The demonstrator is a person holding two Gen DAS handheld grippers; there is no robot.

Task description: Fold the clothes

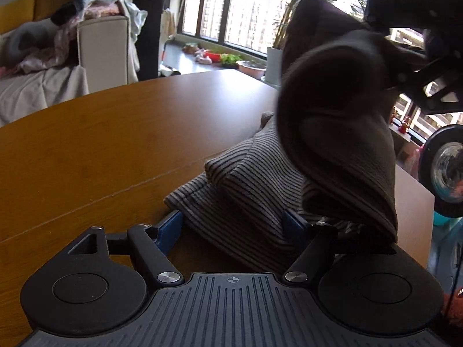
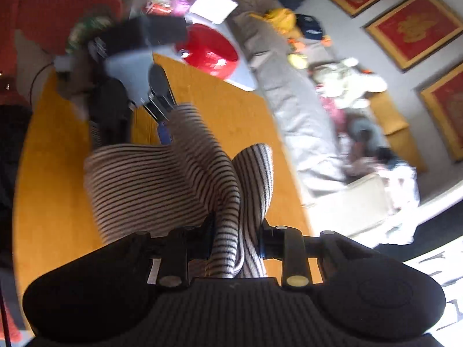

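A grey garment with thin dark stripes [image 1: 246,190] lies bunched on the wooden table [image 1: 101,144]. My left gripper [image 1: 231,225] sits low on the table, blue fingers spread wide on either side of a thick fold, jaws open. My right gripper [image 1: 387,57] hangs above at the upper right and lifts one end of the cloth, which drapes down dark against the window. In the right wrist view the striped garment [image 2: 162,179] runs from my right gripper [image 2: 235,238], shut on a narrow pinch of it, down to the left gripper [image 2: 162,127] on the table [image 2: 52,173].
A sofa [image 1: 43,43] piled with clothes stands beyond the table's far edge, also the long grey sofa [image 2: 289,101]. A white planter [image 1: 273,66] stands by the window. A red round object [image 2: 211,52] sits past the table end. A person's red sleeve [image 2: 58,5] is behind the left gripper.
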